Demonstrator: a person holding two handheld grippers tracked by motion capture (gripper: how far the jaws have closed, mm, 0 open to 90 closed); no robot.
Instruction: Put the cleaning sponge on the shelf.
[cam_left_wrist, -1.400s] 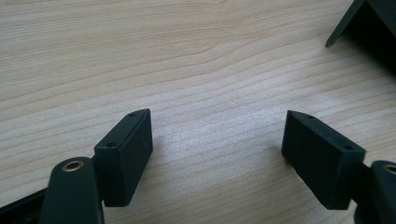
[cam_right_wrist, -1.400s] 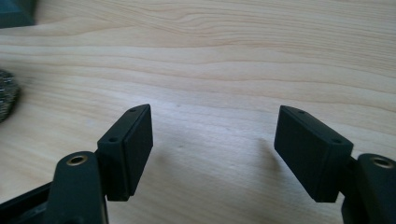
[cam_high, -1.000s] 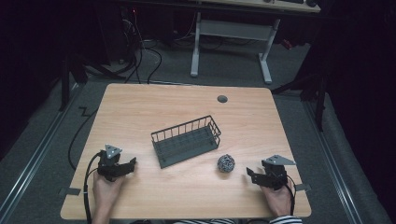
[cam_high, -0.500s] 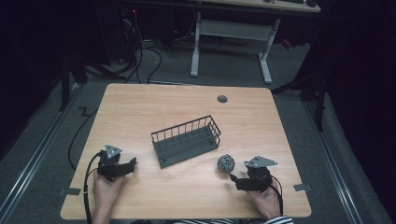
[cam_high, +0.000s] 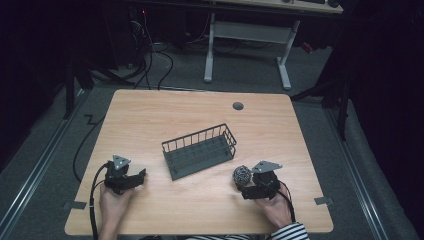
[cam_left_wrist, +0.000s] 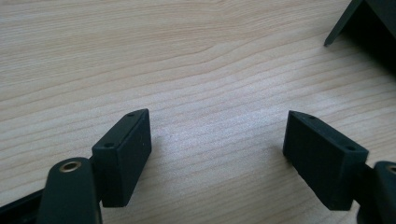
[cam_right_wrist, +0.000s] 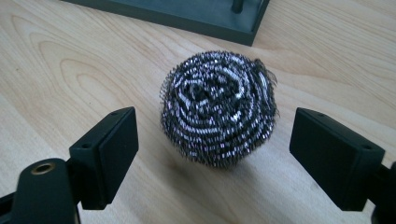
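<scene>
A round steel-wool scourer (cam_high: 242, 175) (cam_right_wrist: 218, 108) lies on the wooden table just in front of a dark wire basket (cam_high: 200, 150). My right gripper (cam_high: 248, 189) (cam_right_wrist: 215, 154) is open right behind the scourer, its jaws set wide to either side of it and not touching it. My left gripper (cam_high: 140, 176) (cam_left_wrist: 217, 149) rests open near the table's front left, with only bare wood between its jaws. A corner of the basket (cam_left_wrist: 369, 23) sits at the upper right in the left gripper view. The basket's base (cam_right_wrist: 187, 14) lies beyond the scourer in the right gripper view.
A round grommet hole (cam_high: 238, 106) sits near the table's far edge. Beyond the table (cam_high: 150, 120) stand a desk frame (cam_high: 245, 35) and floor cables (cam_high: 150, 55). A cable (cam_high: 92, 200) trails from the left gripper over the front edge.
My right gripper has moved left and forward from the table's front right until its open jaws flank the scourer. The left gripper has stayed put.
</scene>
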